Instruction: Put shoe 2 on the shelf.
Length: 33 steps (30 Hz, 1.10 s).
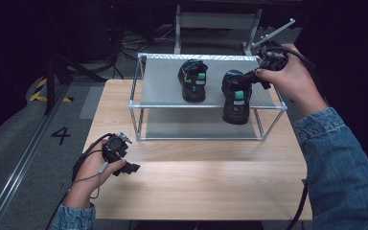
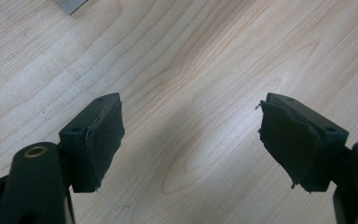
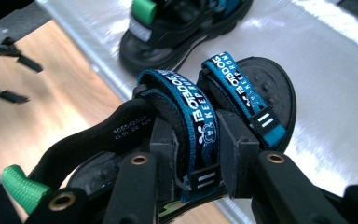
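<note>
Right gripper [image 3: 196, 144] clamped across the blue strap of a black sandal [image 1: 236, 98], gripped at the front right edge of the metal rack's [image 1: 167, 81] top shelf. Second sandal [image 1: 193, 80] resting on that shelf, just beside it. Left gripper [image 2: 191, 135] over the wooden table [image 1: 196, 182], jaws spread, nothing between.

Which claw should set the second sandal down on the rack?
Right. The right claw already clamps the sandal by its strap at the rack edge; the left claw is open over the table.
</note>
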{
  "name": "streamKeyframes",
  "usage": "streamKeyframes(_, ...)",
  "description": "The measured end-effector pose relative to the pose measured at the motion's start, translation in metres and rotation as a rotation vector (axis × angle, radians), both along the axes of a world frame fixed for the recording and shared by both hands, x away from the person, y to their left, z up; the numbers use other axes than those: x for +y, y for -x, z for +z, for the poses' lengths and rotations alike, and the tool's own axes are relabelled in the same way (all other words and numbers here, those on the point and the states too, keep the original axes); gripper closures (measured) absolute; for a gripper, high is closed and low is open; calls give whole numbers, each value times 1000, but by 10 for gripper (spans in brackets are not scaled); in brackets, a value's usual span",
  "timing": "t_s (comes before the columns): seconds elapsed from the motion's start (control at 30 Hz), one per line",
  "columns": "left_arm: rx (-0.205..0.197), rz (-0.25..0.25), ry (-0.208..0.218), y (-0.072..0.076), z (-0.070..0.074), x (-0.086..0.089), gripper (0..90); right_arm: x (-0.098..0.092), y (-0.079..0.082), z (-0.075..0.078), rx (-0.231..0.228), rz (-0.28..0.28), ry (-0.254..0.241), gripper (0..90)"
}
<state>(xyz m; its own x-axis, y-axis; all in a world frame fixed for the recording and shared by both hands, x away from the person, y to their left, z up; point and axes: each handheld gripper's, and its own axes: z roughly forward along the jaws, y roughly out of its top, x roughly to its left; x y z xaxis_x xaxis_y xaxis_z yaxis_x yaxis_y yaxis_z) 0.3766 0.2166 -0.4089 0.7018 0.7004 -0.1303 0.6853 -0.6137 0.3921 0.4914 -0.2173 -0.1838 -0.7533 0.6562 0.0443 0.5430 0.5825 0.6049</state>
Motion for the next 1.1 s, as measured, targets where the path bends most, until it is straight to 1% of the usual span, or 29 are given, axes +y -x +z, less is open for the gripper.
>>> streamKeyframes(0.03, 8, 5, 5, 0, 0, -1, 221, 1, -4, -1, -6, -2, 1, 702)
streamKeyframes(0.07, 4, -1, 4, 0, -1, 0, 221, 2, -9, -1, -7, -3, 2, 702)
streamKeyframes(0.17, 9, -2, -1, -1, -3, 0, 221, 5, -21, -4, -8, -8, 3, 702)
streamKeyframes(0.2, 8, -7, -4, -1, -4, 0, 221, 6, -23, -5, -3, -12, 4, 702)
streamKeyframes(0.27, 15, -3, -4, 0, -4, -1, 221, 8, -30, -7, 2, -13, 12, 702)
streamKeyframes(0.3, 15, -3, -4, 0, -4, -1, 221, 8, -30, -7, 2, -13, 12, 702)
streamKeyframes(0.33, 7, -7, -5, 1, -4, -1, 221, 11, -39, -10, 4, -15, 17, 702)
streamKeyframes(0.43, 3, -4, -5, 3, -5, 0, 222, 14, -49, -13, 10, -19, 18, 702)
streamKeyframes(0.47, 3, -4, -5, 3, -5, 0, 222, 14, -49, -13, 10, -19, 18, 702)
streamKeyframes(0.5, 1, 1, -8, 4, -5, 1, 223, 15, -56, -16, 9, -23, 16, 702)
streamKeyframes(0.57, 0, 1, -6, 5, -5, 1, 223, 16, -60, -18, 9, -28, 12, 702)
streamKeyframes(0.6, 6, 9, -1, 6, -6, 1, 223, 16, -60, -18, 9, -28, 12, 702)
streamKeyframes(0.63, 5, 4, -3, 7, -6, 2, 223, 16, -62, -19, 6, -31, 13, 702)
streamKeyframes(0.77, 7, 14, -8, 9, -8, 5, 223, 18, -72, -23, 8, -38, 14, 702)
streamKeyframes(0.97, 18, 18, -10, 10, -11, 7, 222, 19, -83, -28, 22, -24, -19, 702)
streamKeyframes(1.03, 24, 23, -8, 11, -12, 7, 218, 20, -85, -29, 24, -19, -19, 702)
streamKeyframes(1.07, 17, 18, -10, 11, -12, 8, 217, 20, -87, -30, 29, -19, -21, 702)
streamKeyframes(1.1, 24, 21, -10, 11, -12, 8, 218, 20, -88, -31, 30, -19, -21, 702)
